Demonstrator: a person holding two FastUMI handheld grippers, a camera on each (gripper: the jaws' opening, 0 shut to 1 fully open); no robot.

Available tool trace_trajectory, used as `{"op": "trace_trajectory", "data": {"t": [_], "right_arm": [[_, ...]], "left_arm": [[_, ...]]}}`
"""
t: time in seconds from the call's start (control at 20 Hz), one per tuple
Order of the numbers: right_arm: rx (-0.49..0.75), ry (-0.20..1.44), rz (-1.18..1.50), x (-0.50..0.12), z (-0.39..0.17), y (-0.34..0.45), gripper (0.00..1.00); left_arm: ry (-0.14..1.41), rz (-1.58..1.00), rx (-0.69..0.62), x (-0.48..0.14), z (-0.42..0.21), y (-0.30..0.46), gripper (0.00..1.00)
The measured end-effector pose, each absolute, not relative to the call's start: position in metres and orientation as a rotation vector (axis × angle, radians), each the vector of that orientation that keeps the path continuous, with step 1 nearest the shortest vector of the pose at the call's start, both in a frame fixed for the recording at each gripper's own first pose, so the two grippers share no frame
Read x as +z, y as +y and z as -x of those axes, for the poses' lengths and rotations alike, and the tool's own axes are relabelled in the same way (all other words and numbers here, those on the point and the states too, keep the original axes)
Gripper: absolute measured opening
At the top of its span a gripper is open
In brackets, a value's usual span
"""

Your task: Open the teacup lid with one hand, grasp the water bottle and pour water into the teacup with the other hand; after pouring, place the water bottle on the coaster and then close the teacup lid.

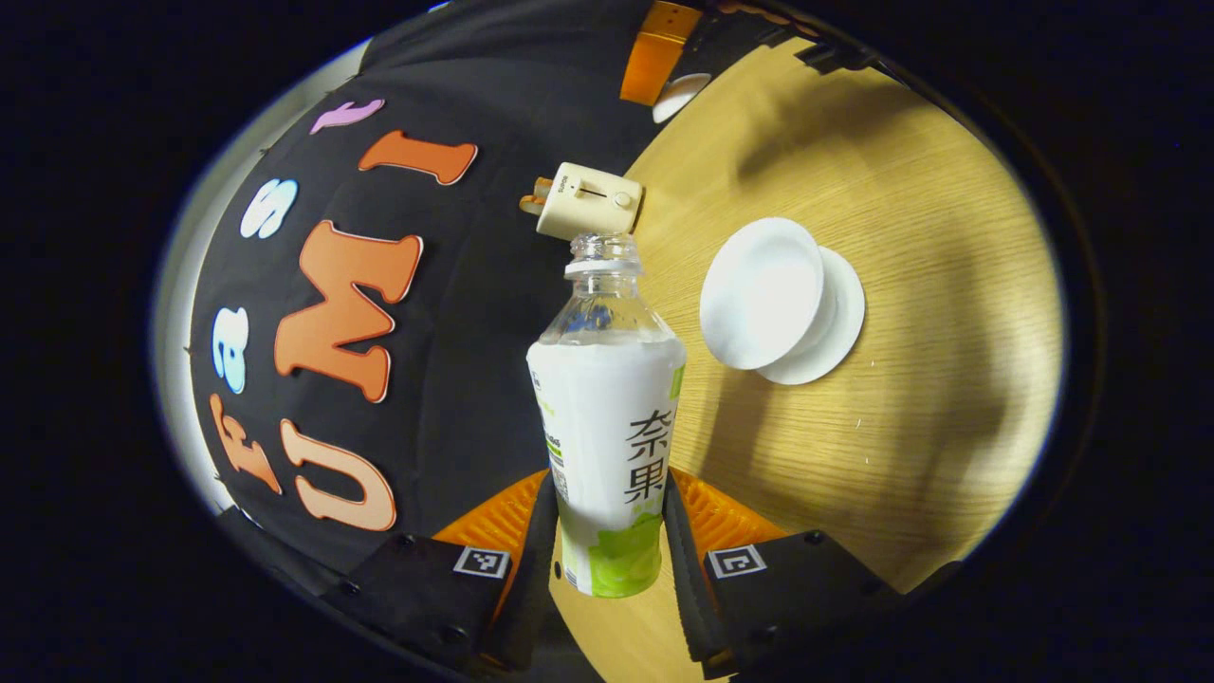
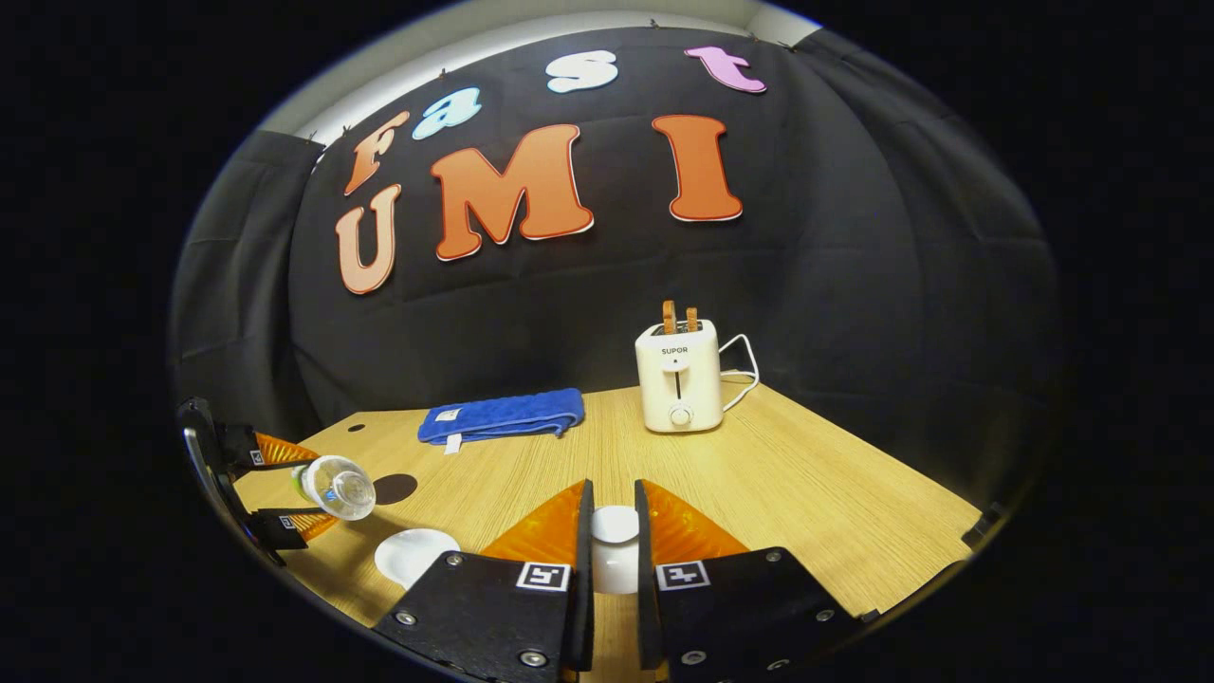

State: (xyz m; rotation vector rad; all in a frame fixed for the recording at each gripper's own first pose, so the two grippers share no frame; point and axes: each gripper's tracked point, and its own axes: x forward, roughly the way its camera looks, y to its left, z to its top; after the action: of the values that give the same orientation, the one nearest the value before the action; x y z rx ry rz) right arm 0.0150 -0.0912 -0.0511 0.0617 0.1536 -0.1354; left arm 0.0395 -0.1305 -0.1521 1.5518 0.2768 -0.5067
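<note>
Clear plastic with a white and green label, the water bottle (image 1: 607,417) sits clamped between the two fingers of the left gripper (image 1: 607,531), both fingers pressing its lower body, its uncapped mouth pointing away from the camera. The left gripper view is rolled well over, so the wooden table (image 1: 910,190) runs up the right side. Just beyond and to the right of the bottle's shoulder sits the white teacup (image 1: 763,292), uncovered, on its white saucer (image 1: 835,332); the bottle's mouth is near the cup and not over it. Past the bottle's mouth stands a cream toaster (image 1: 590,201). In the right gripper view, the right gripper (image 2: 615,545) grips the white teacup lid (image 2: 615,526) between its fingers, close in front of the camera. Far to its lower left, the left gripper (image 2: 285,489) shows with the bottle (image 2: 337,487) tilted, mouth facing this way, above the teacup (image 2: 415,555). A dark round coaster (image 2: 395,489) lies on the table (image 2: 835,503) just beyond the bottle. Ahead and left lies a folded blue towel (image 2: 503,415); ahead and slightly right stands the toaster (image 2: 678,375), with toast in its slots.
</note>
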Motion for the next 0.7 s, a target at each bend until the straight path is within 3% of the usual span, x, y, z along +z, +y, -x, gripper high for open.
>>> {"op": "trace_trajectory", "data": {"t": [0.7], "right_arm": [[-0.134, 0.163, -0.055, -0.0535, -0.0150, -0.0915, 0.18]], "left_arm": [[0.354, -1.866, -0.551, -0.1467, -0.0417, -0.1237, 0.60]]}}
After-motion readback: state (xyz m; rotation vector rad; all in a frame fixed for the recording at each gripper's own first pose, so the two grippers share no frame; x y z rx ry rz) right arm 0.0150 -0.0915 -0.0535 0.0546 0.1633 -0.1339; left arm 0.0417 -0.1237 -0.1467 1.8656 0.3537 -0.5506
